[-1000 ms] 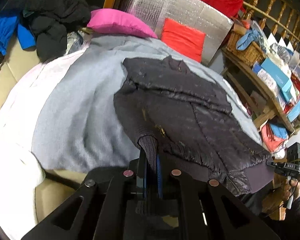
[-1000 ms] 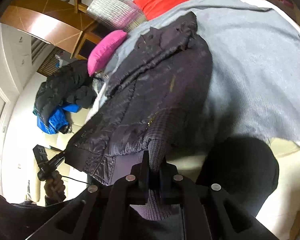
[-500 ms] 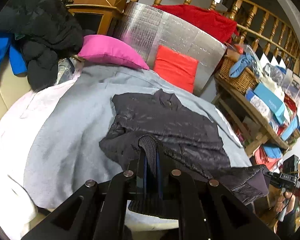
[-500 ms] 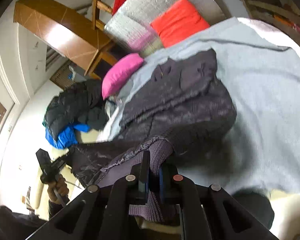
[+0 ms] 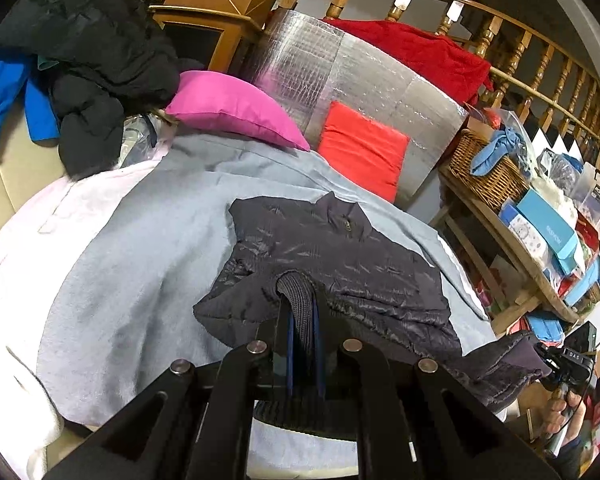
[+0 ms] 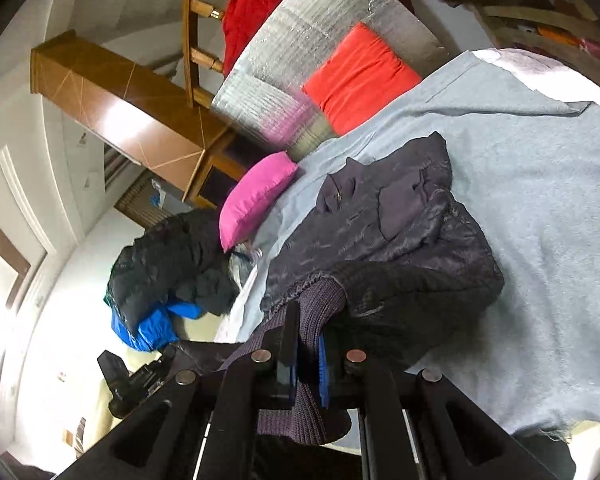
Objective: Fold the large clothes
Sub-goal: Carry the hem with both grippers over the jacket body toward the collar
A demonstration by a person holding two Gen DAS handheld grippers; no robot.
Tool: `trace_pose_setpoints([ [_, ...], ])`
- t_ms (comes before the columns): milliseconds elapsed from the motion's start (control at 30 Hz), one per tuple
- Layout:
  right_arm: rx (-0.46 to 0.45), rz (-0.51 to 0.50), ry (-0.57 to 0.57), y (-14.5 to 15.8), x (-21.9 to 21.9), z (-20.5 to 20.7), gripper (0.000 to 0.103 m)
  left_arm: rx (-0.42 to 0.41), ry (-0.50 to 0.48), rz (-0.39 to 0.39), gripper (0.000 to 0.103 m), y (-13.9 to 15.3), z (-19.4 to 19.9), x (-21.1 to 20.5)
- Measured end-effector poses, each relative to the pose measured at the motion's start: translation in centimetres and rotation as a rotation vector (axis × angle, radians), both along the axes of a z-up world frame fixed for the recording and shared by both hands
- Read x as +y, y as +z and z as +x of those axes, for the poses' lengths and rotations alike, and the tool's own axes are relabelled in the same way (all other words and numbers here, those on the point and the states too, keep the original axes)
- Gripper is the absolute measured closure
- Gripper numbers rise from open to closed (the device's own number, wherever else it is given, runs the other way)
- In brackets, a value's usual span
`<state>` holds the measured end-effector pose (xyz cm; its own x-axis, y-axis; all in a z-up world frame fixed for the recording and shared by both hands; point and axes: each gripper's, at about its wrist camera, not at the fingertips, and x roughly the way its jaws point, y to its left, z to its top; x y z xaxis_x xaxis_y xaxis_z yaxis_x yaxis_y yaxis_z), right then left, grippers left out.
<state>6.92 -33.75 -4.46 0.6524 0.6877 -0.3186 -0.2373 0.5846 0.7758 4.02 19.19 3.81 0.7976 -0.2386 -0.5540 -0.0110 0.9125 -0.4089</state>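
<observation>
A dark quilted jacket point(image 5: 340, 264) lies on a grey blanket point(image 5: 140, 272), collar toward the far pillows; it also shows in the right wrist view point(image 6: 400, 240). My left gripper point(image 5: 302, 320) is shut on the jacket's ribbed hem point(image 5: 296, 300) and holds it lifted over the jacket's lower part. My right gripper point(image 6: 308, 336) is shut on the ribbed hem point(image 6: 320, 312) at the other corner, also lifted. The bottom edge hangs between both grippers, doubled toward the collar. The right gripper shows at the right edge of the left wrist view point(image 5: 568, 364).
A pink pillow point(image 5: 236, 112) and a red pillow point(image 5: 360, 148) lean on a silver panel point(image 5: 340, 68) at the far end. A pile of black and blue coats point(image 5: 80, 80) sits at the left. A cluttered wooden shelf point(image 5: 540, 216) stands on the right.
Both grippers have lifted the hem and carried it forward toward the collar, so the jacket's lower part now folds over its upper part.
</observation>
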Motion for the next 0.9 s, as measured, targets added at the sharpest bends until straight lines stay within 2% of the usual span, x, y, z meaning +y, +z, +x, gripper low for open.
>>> trace_pose_setpoints([
  [300,-0.001,0.041,-0.028,0.5,0.2,1.5,0.095,-0.008,0.026,-0.017,0.094,0.1,2.3,-0.1],
  [667,0.016,0.055,-0.06,0.0,0.6,4.0,0.095,0.007,0.062,0.044,0.094,-0.5,3.7,-1.0],
  [900,0.03,0.045,-0.062,-0.2,1.0,4.3,0.095,0.022,0.069,0.043,0.095,-1.0,4.1,-1.0],
])
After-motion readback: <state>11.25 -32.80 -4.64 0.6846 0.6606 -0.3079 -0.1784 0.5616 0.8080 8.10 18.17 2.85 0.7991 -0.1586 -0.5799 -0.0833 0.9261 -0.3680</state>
